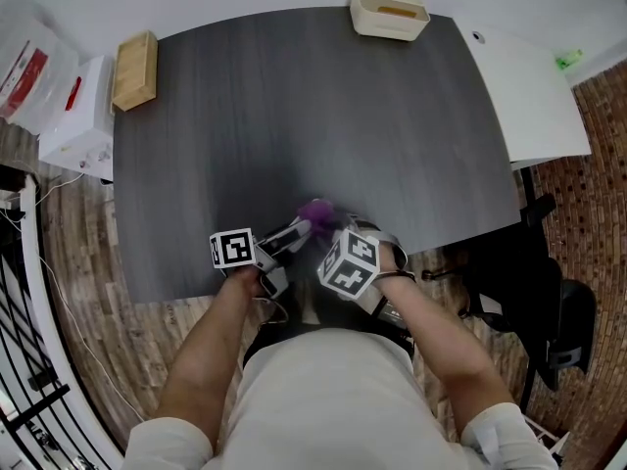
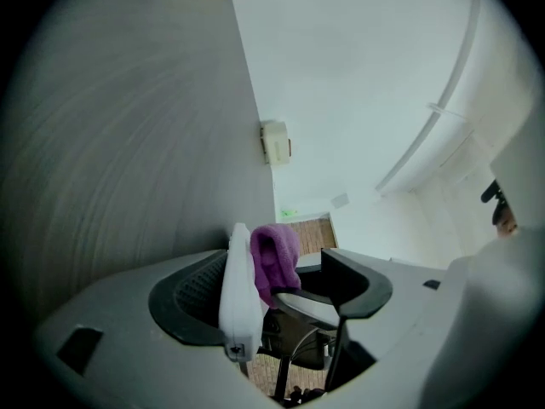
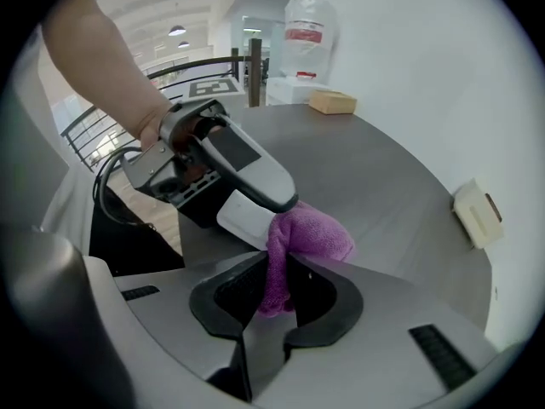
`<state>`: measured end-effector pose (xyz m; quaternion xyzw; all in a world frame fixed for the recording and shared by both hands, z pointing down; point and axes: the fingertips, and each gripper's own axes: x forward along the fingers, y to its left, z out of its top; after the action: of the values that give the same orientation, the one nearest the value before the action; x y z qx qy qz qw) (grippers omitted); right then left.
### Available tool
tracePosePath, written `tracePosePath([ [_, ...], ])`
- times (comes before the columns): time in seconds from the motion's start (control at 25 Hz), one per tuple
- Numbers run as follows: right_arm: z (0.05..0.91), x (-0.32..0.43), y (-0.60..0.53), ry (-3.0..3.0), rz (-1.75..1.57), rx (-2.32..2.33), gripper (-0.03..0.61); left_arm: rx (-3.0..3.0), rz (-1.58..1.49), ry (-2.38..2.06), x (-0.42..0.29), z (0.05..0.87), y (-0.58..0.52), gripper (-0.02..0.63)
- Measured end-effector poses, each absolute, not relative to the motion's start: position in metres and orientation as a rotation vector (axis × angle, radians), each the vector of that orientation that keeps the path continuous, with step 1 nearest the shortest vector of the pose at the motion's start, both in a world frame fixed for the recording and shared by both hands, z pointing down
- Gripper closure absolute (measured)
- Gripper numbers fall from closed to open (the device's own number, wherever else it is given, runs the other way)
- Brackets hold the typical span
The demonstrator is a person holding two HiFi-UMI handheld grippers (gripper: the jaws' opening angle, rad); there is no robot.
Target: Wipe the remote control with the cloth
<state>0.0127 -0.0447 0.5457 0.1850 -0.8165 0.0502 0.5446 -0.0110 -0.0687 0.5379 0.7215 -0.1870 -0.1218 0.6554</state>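
The white remote control [image 2: 237, 292] is clamped edge-on in my left gripper [image 2: 260, 301], just above the near edge of the dark table [image 1: 294, 116]. The right gripper view shows the same remote [image 3: 243, 218] under that gripper's grey finger [image 3: 247, 164]. My right gripper [image 3: 277, 288] is shut on a purple cloth [image 3: 302, 237], whose bunched end touches the remote's tip. In the head view the cloth [image 1: 315, 211] sits between the left gripper [image 1: 292, 235] and the right gripper [image 1: 331, 231], close in front of the person's body.
A wooden block [image 1: 135, 70] lies at the table's far left corner, and a cream tray [image 1: 389, 12] at the far edge. A white table [image 1: 529, 96] adjoins on the right, with a black office chair [image 1: 549, 302] below it. White boxes [image 1: 73, 116] stand at the left.
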Motion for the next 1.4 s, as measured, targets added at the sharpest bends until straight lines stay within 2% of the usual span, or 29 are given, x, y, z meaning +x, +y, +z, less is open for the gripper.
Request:
tracePosePath([
  [0.24,0.543,0.025,-0.065,-1.967,0.205,0.628,0.489,1.617,-0.272,-0.459,-0.013,0.546,-0.072,0.295],
  [0.36,0.549,0.029,-0.075,-1.956,0.228,0.679,0.425,1.628,-0.253,-0.458,-0.012,0.545,-0.072,0.295],
  [0.44,0.552,0.027,-0.079,-1.964,0.262,0.677,0.355,1.636,-0.238,-0.452,-0.011,0.544,-0.071,0.295],
  [0.6,0.558,0.022,-0.087,-1.98,0.312,0.66,0.321,1.655,-0.208,-0.444,-0.007,0.544,-0.07,0.295],
  [0.8,0.56,0.022,-0.105,-1.94,0.303,0.765,0.332,1.67,-0.205,-0.459,-0.008,0.543,-0.071,0.295],
  [0.84,0.56,0.024,-0.11,-1.914,0.256,0.792,0.448,1.676,-0.204,-0.453,-0.008,0.542,-0.071,0.295],
  [0.88,0.561,0.026,-0.114,-1.89,0.208,0.804,0.466,1.679,-0.207,-0.446,-0.007,0.541,-0.071,0.295],
  [1.12,0.56,0.021,-0.111,-1.823,-0.052,0.695,0.492,1.672,-0.268,-0.474,-0.014,0.538,-0.075,0.295],
  [1.4,0.548,0.006,-0.087,-1.859,-0.266,0.508,0.497,1.534,-0.472,-0.517,-0.029,0.535,-0.084,0.293],
])
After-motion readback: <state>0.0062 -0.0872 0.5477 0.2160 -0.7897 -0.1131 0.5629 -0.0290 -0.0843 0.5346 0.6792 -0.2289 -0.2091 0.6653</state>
